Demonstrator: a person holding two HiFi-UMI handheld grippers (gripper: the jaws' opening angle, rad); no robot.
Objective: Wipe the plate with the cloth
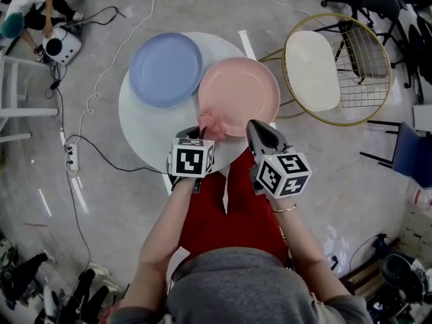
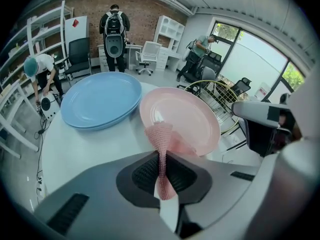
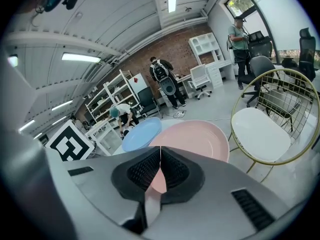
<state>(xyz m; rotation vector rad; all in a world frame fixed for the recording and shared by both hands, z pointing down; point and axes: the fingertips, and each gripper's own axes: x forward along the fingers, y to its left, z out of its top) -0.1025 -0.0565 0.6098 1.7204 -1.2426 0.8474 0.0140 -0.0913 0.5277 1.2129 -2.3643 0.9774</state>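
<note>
Pinching a waffle-textured pink cloth (image 2: 161, 134) between its ribbed black pads, the left gripper (image 2: 161, 159) holds the fabric bunched into a narrow twist. From where I stand, the cloth's loose end flares out and lies on the near edge of the smooth, round, shallow pink plate (image 1: 243, 90). Just beside that plate sits a glossy blue plate (image 1: 165, 68) of the same round shape, both on a round white table (image 1: 145, 123). The right gripper (image 3: 160, 151) has its jaws pressed together on themselves, near the pink plate's near rim. A gold wire chair (image 1: 312, 69) with a white seat stands beside the table.
</note>
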